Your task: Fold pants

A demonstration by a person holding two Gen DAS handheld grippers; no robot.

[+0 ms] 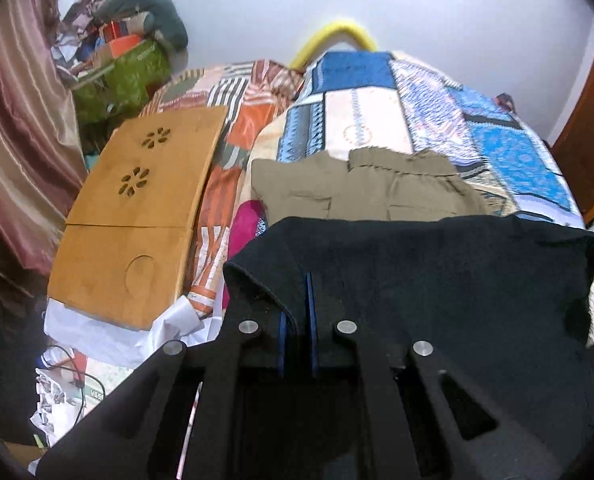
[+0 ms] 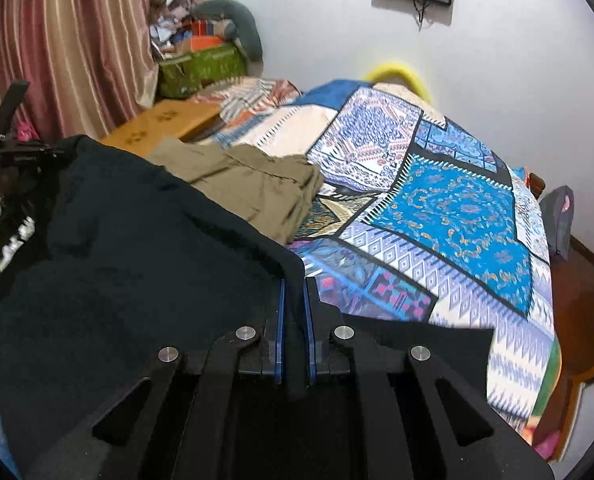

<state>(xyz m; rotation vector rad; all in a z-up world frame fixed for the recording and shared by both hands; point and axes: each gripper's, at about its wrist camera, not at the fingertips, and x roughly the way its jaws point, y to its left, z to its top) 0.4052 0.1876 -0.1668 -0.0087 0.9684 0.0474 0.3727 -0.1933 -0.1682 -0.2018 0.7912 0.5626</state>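
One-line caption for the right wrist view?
Right gripper shut on black pants, lifted over patchwork bedspread beside olive garment.

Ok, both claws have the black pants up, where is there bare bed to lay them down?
Free: the blue patchwork bedspread right of the olive pants, out to the bed's right edge. More free bedspread beyond them toward the yellow headboard rail. Crowded: the left side, under the wooden lap tray. The black pants hide the near strip.

The right gripper (image 2: pixel 295 300) is clamped on the edge of the black pants (image 2: pixel 137 248), above the patterned bedspread (image 2: pixel 457 208), with olive pants (image 2: pixel 249 184) beyond.
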